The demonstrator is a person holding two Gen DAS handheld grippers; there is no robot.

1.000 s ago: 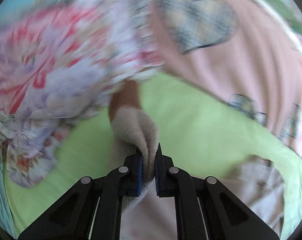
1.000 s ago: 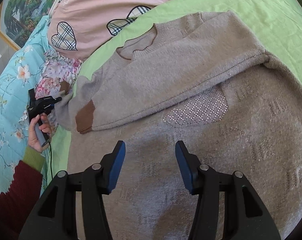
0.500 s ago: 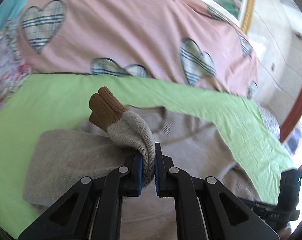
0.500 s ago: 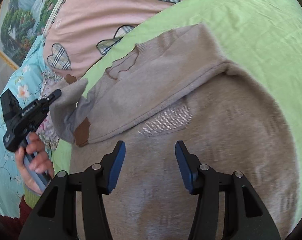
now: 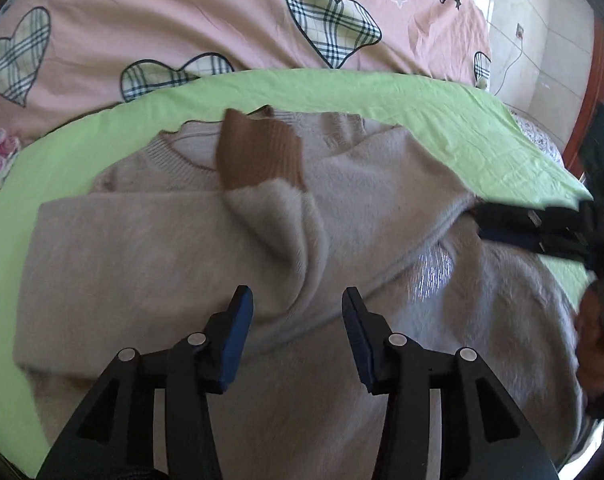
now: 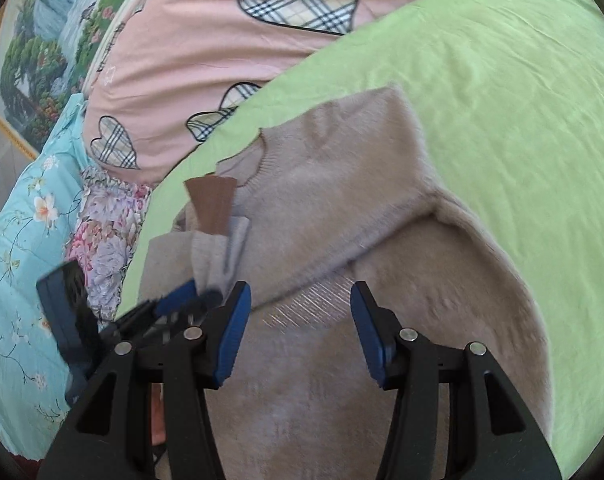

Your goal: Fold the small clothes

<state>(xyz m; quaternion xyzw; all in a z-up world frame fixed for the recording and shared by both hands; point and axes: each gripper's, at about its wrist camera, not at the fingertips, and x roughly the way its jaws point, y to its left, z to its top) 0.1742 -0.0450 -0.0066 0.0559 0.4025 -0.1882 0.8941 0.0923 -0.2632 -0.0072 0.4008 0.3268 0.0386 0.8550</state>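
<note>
— Bedding fills the background: a green sheet [image 5: 382, 92] on the bed, a pink quilt [image 5: 182, 20] with plaid hearts beyond it. What do the jaws hold?

— Nothing. The left gripper [image 5: 298, 316] has just been opening; its blue pads stand apart, and the sleeve [image 5: 278, 224] lies between and beyond them, untouched. The right gripper [image 6: 300, 312] hangs released too, over the sweater's body.

— Where is the sweater?

— The beige sweater [image 6: 342, 200] lies flat on the green sheet, collar at the far side, hem toward the cameras and cut off by the lower frame edge. Its long axis runs near to far.

— And the sleeve?

— It lies crosswise over the chest, bunched, with its brown cuff [image 5: 258, 152] pointing far, toward the collar.

— Anything hard to read?

— The cuff is blurred, and whether it touches the neckline I cannot tell. At the right edge of the left view, the other gripper and a hand [image 5: 598, 340] are dark and smeared.

— Other things around?

— A floral cloth [image 6: 106, 232] and a turquoise flowered cover [image 6: 18, 240] on the left, and a framed landscape picture [image 6: 38, 52] far left.
</note>
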